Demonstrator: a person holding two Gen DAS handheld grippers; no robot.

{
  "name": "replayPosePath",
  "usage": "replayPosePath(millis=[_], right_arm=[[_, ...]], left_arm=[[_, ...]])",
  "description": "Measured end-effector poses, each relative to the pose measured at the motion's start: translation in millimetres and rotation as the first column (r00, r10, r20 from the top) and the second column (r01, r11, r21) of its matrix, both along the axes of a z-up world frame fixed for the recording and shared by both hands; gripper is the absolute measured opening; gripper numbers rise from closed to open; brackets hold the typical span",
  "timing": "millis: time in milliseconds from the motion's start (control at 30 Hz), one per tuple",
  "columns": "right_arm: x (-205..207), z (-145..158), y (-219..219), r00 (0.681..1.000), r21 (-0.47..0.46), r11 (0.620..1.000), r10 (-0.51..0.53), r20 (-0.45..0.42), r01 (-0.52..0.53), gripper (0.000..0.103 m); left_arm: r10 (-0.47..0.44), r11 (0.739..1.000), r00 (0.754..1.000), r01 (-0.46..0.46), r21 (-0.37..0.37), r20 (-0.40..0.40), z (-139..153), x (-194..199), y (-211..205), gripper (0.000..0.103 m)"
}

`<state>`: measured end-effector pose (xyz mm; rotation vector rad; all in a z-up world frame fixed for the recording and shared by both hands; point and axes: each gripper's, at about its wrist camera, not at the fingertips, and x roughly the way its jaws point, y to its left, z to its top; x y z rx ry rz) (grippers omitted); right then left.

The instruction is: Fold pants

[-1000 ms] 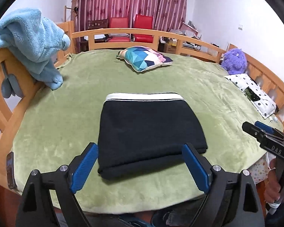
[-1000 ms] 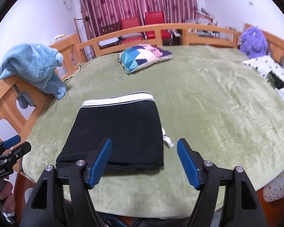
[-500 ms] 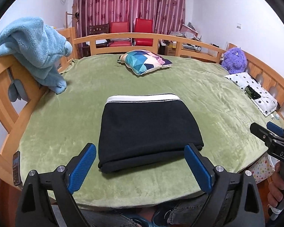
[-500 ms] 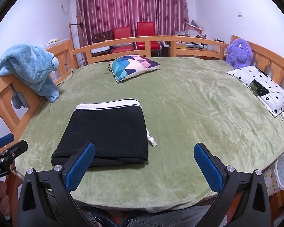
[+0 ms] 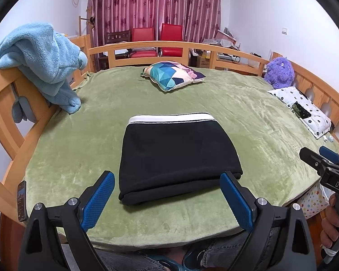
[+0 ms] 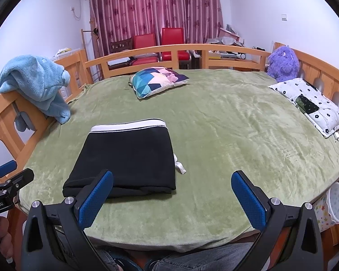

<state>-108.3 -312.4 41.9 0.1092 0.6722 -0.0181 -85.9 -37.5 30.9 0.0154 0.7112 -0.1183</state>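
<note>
Left wrist view looks down across the green blanket [image 5: 248, 117] of the bed, and the pants [image 5: 178, 155] lie folded into a compact black rectangle near its front edge, white waistband toward the far side, folded edge toward the person; the left gripper [image 5: 167, 199] hangs just short of that near edge with its jaws released and spread, one blue pad off each front corner of the bundle, nothing between them; the bundle's longer side runs across the view, so it lies square ahead of this gripper. In the right wrist view the same pants [image 6: 128, 158] sit ahead and to the left of the right gripper [image 6: 171, 199]; its jaws have just been opening and now stand wide and empty, the left pad overlapping the bundle's near right corner in the picture, the right pad over bare blanket; a small white tag or drawstring end [image 6: 179, 166] pokes out at the bundle's right edge. The left hand is judged the nearer and better centred; the right would need to come in toward the left to meet the cloth. The fold looks finished or close to it; any further move would likely be a last tidy of that loose white end, or simply drawing away.
</note>
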Motion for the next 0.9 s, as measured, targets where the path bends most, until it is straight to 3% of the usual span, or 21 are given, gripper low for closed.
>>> replayPosePath(millis=[900], right_arm=[[-9,11,7,1.000,0.004,1.000,-0.002,0.014,0.002,0.102]], left_arm=[[0.003,1.000,1.000,-0.003,-0.006,0.015,9,-8,4,0.095]])
